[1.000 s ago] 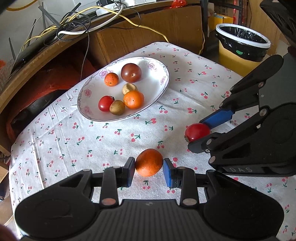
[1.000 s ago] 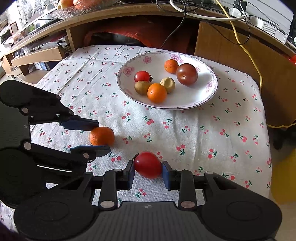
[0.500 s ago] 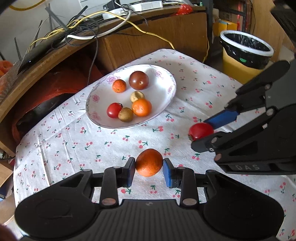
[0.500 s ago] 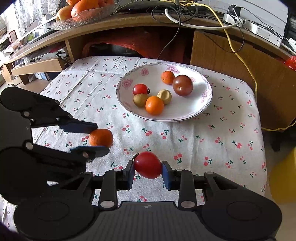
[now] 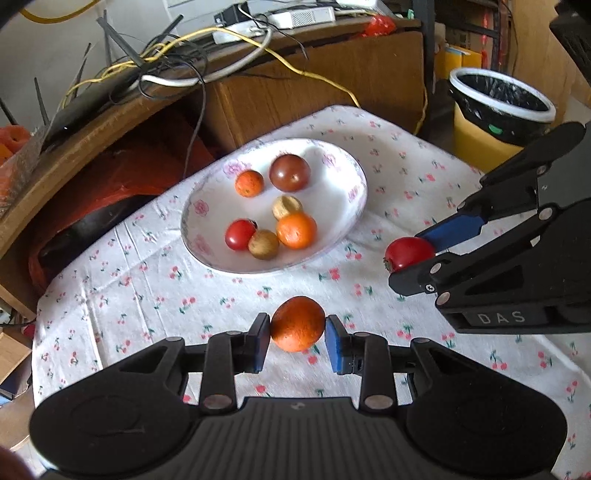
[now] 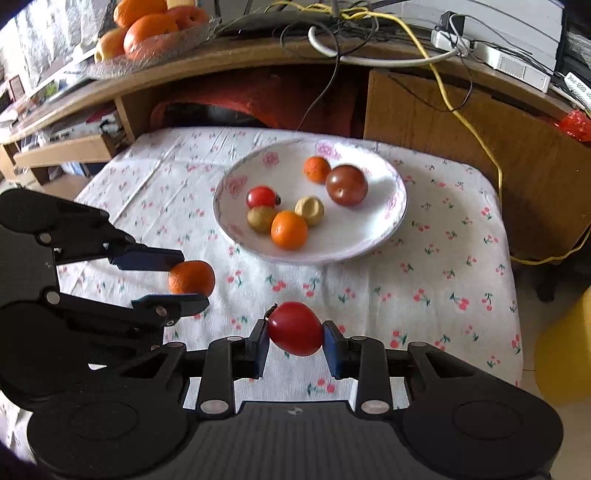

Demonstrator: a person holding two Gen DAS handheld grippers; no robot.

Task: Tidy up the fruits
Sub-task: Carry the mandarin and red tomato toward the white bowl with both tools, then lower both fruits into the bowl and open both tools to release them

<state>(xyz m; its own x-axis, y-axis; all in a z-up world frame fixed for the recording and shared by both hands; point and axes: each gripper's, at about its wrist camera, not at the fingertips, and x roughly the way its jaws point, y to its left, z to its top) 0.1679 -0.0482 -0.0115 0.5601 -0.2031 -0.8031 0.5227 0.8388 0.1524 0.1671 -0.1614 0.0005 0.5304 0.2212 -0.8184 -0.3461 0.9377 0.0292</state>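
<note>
Left claw clamped on orange — held above the cloth. Right claw clamped on tomato, also aloft. Plate with six fruits lies ahead of both claws — well apart.

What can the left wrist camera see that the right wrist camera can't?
Only the left wrist view shows the bin with a black bag beyond the table's corner. Only the right wrist view shows the dish of oranges up on the wooden shelf. Both show the flowered plate with six fruits, the cherry tablecloth, the left tool shut on the orange, and the right tool shut on the red tomato.
</note>
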